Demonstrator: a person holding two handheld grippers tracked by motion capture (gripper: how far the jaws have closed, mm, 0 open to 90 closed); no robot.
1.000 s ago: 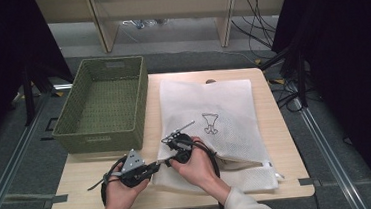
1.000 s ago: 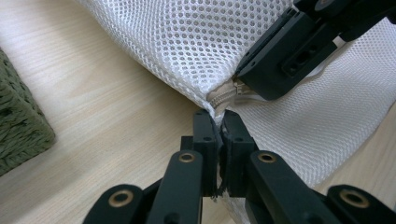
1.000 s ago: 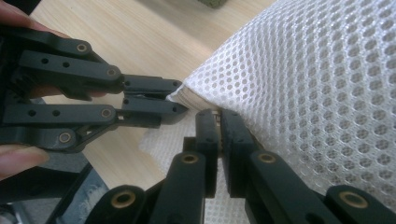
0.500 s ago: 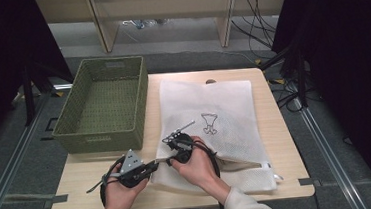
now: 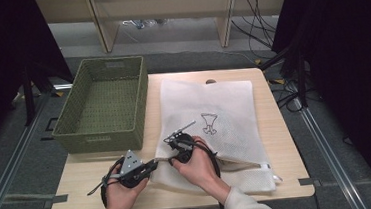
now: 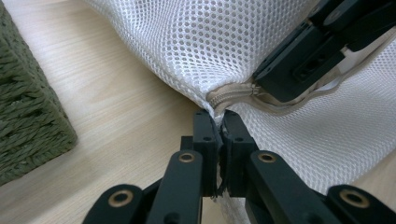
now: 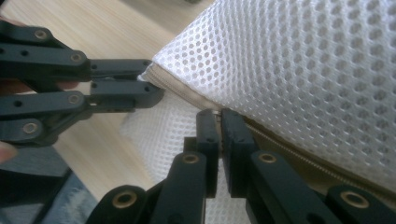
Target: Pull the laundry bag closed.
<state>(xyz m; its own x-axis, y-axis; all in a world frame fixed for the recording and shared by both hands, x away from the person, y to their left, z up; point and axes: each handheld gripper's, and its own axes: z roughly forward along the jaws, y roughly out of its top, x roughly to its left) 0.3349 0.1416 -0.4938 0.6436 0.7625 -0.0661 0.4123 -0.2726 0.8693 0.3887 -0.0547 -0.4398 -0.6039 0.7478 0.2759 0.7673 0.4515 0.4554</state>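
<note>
Grippers pinch mesh bag [image 5: 214, 117] — apparently zipper.

We find no readable words, brands or numbers anywhere; the only sign is a small dark line drawing printed on the white mesh bag [image 5: 209, 117], its shape too small to identify.

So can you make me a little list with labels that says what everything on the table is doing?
bag: white mesh laundry bag lying flat on the table
zipper: beige, along the bag's near edge
left gripper: shut on the bag's corner by the zipper end
right gripper: shut on the zipper edge
basket: green woven basket, empty, left of the bag
</note>
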